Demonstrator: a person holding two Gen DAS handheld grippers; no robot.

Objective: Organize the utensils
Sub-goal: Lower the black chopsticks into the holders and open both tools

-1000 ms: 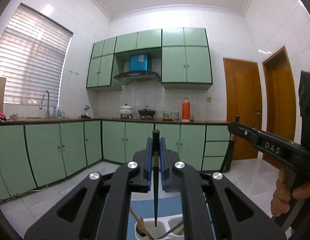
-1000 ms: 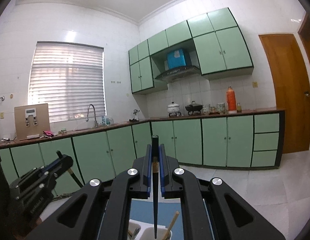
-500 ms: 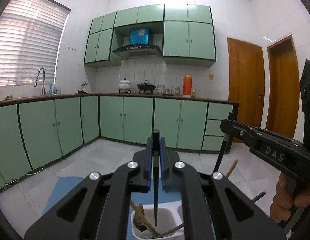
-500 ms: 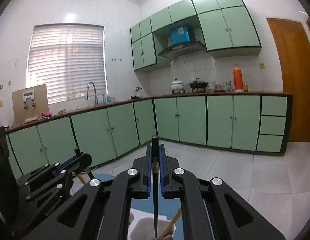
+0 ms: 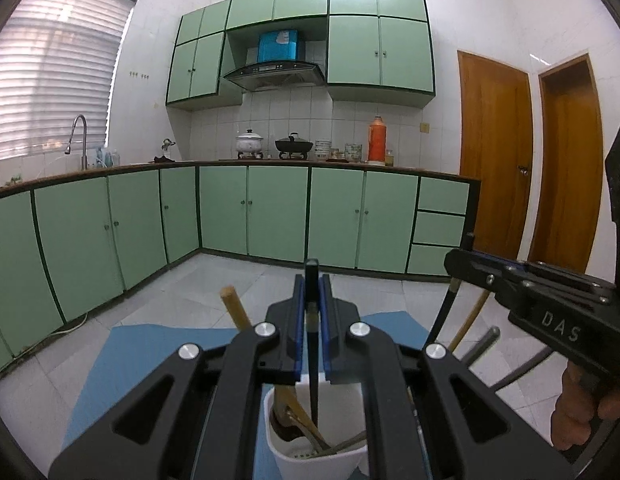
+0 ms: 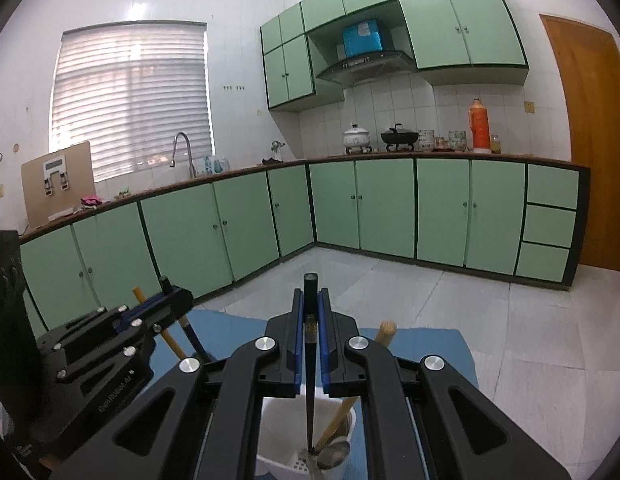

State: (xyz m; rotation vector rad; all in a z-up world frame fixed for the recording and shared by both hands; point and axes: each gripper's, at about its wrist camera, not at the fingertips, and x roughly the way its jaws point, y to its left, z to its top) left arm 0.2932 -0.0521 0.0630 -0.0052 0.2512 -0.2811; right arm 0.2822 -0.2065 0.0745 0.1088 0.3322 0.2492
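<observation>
- The left gripper (image 5: 311, 320) pinches a thin black utensil handle (image 5: 313, 376) between its blue pads, the tip hanging down into the left compartment of a white plastic utensil caddy (image 5: 306, 450).
- That compartment also holds a round wooden handle (image 5: 234, 308) and metal cutlery.
- The right gripper (image 6: 311, 320) clamps a second slim black utensil (image 6: 310, 396) upright, its tip inside the caddy's right compartment (image 6: 286, 424) beside a wooden-handled metal spoon (image 6: 337, 438).
- The caddy rests on a blue mat (image 6: 425, 344), nearer than the green cabinets.
</observation>
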